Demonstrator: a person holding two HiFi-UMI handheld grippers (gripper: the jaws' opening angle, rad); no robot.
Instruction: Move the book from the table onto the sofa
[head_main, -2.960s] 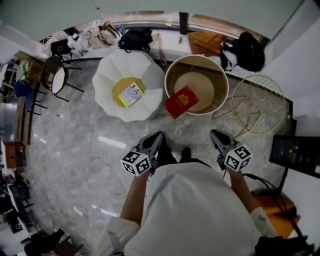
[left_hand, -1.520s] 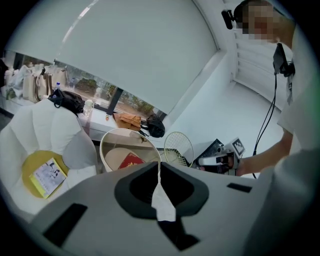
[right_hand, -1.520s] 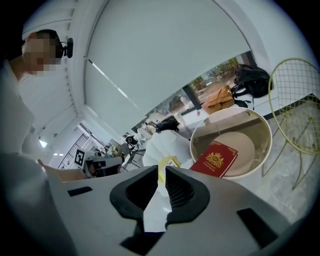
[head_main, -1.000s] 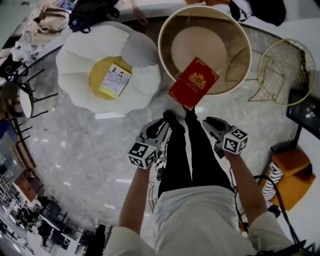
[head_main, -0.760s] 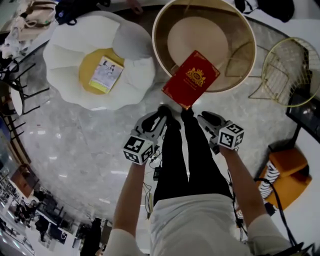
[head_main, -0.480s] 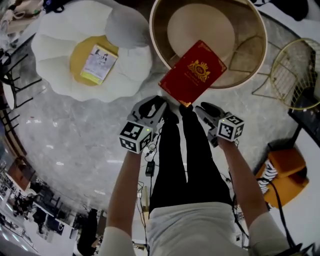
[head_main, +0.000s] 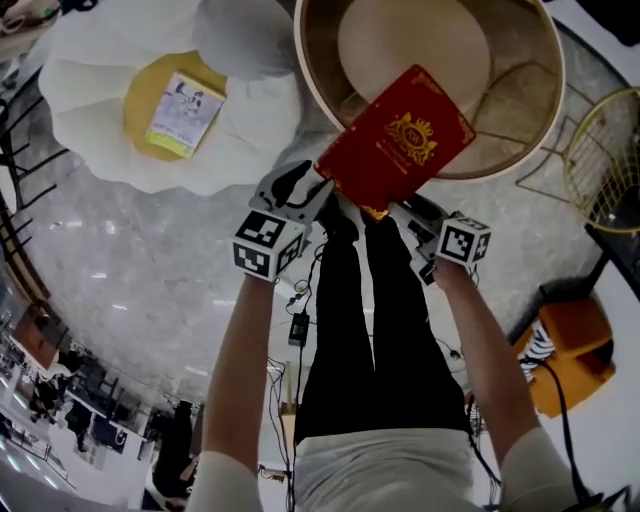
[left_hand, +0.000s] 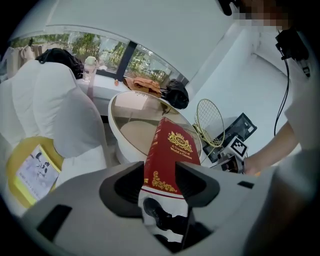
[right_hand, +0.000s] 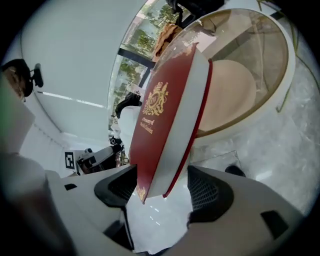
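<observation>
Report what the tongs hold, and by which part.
Nothing yet: left tongs and right tongs have just been opening their jaws around near corners of the red book, ungripped.

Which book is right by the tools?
The red book, poking into the left tool and right tool; the yellow book lies on the sofa.

shirt (head_main: 385, 482): white, short sleeves | trousers (head_main: 345, 350): black | left tool (head_main: 303, 183), right tool (head_main: 408, 213): grey, black-white marker cubes (head_main: 262, 245)

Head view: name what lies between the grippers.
A corner of the red book, shown there; the left gripper and right gripper, jaws just opened wider, flank it.
</observation>
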